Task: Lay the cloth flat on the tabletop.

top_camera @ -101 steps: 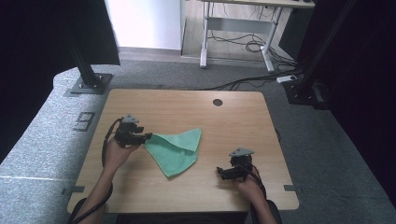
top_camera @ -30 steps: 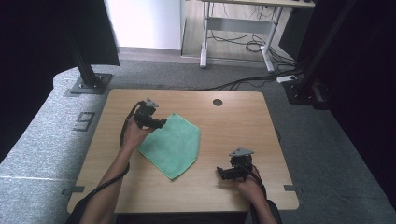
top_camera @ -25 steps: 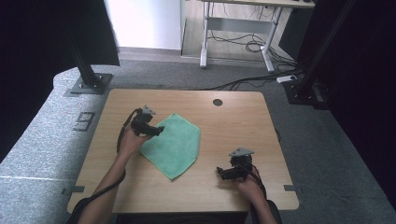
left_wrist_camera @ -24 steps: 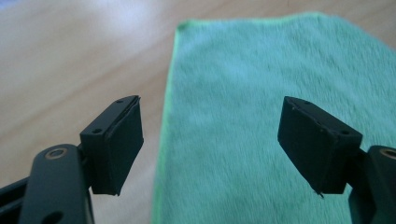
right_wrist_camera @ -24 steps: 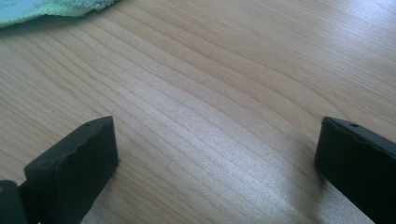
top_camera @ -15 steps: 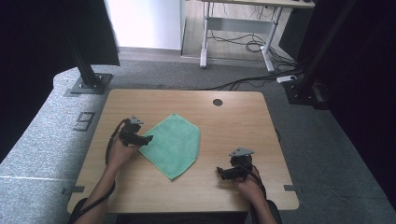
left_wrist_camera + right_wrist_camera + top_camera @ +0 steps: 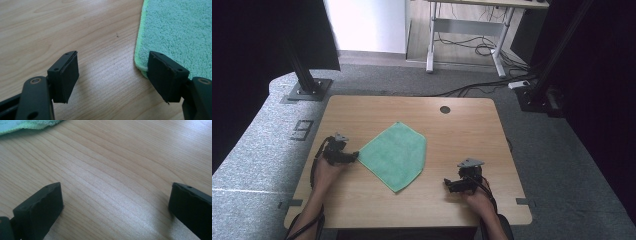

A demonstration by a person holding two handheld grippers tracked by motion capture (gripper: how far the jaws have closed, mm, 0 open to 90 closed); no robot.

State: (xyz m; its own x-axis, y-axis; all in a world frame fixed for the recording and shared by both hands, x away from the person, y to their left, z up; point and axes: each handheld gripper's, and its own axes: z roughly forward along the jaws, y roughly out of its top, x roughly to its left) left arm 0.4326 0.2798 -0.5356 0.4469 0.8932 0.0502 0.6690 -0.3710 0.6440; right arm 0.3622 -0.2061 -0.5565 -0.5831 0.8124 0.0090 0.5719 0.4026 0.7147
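The left gripper (image 7: 354,157) is open with nothing in it. The green cloth (image 7: 398,154) lies flat on the tabletop (image 7: 472,130), its near corner just beside one jaw. The right gripper (image 7: 448,185), also open, is farther off.

Black gripper (image 7: 113,75) jaws, screwed pads

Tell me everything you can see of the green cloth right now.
The green cloth is a mint-green terry or microfibre towel with a paler stitched hem. It lies flat on the wooden table, left of centre, with its corners pointing outward; it may be folded, though layers cannot be counted. The left gripper sits at its left corner, fingers open, one beside the hem; contact cannot be told. Nothing rests on it.
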